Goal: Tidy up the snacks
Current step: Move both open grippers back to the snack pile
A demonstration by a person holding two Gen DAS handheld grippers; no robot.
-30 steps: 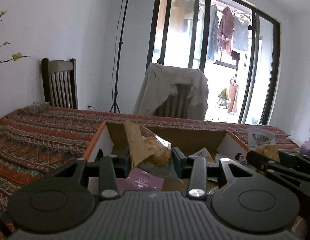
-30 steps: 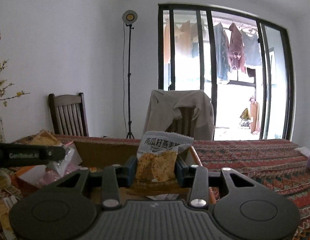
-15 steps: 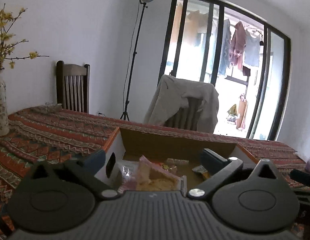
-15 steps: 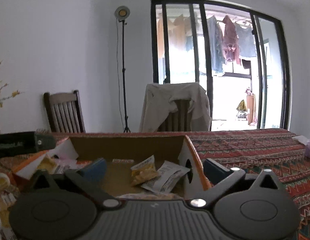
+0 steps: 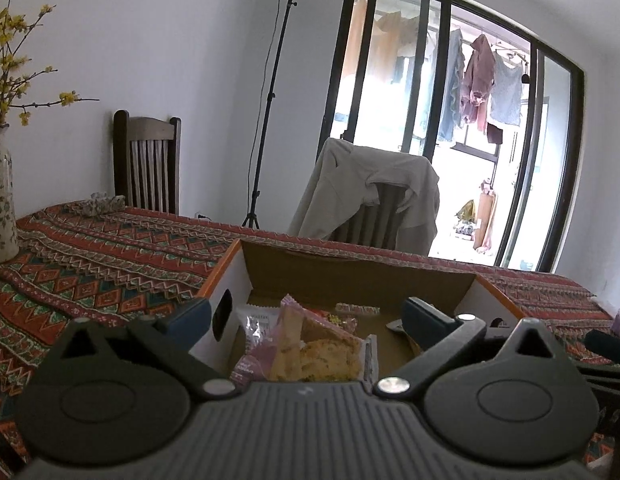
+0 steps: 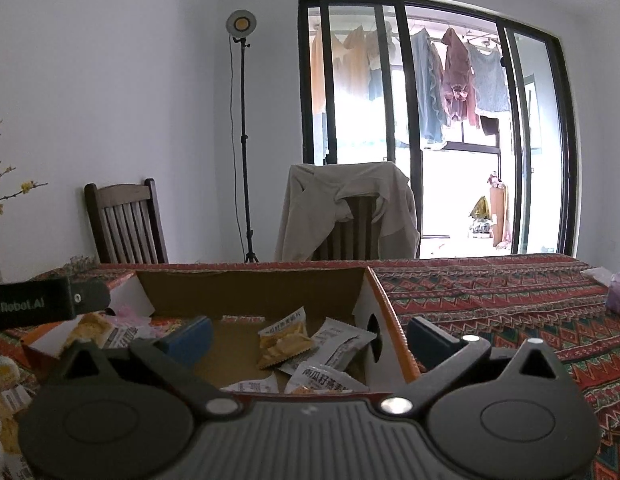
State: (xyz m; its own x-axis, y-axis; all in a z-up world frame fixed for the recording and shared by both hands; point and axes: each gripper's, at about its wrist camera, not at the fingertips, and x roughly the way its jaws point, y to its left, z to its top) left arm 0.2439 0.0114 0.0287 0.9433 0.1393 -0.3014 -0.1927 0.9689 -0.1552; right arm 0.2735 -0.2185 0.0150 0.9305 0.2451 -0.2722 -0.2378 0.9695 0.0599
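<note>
An open cardboard box [image 5: 350,280] with an orange rim lies on the table in front of both grippers. In the left wrist view my left gripper [image 5: 307,316] stands open over the box's near left part, and a clear pack of yellow crackers [image 5: 314,356] lies loose below it on a pink pack [image 5: 249,364]. The right wrist view shows my right gripper [image 6: 310,336] open over the box's [image 6: 249,292] right end. Beneath it lie a cracker pack [image 6: 283,338], white packs [image 6: 342,346] and a printed pack [image 6: 326,380]. Neither gripper's pads touch anything.
A patterned cloth [image 5: 89,264] covers the table. A flowered vase [image 5: 1,208] stands at the far left. Behind the table are a wooden chair [image 5: 147,164], a lamp stand [image 5: 265,120] and a jacket-draped chair [image 5: 370,196]. Loose packs [image 6: 5,400] lie left of the box.
Both grippers have opened wide and let go of their cracker packs. The packs have dropped into the box. Both views have tipped slightly, and the hands have hardly shifted.
</note>
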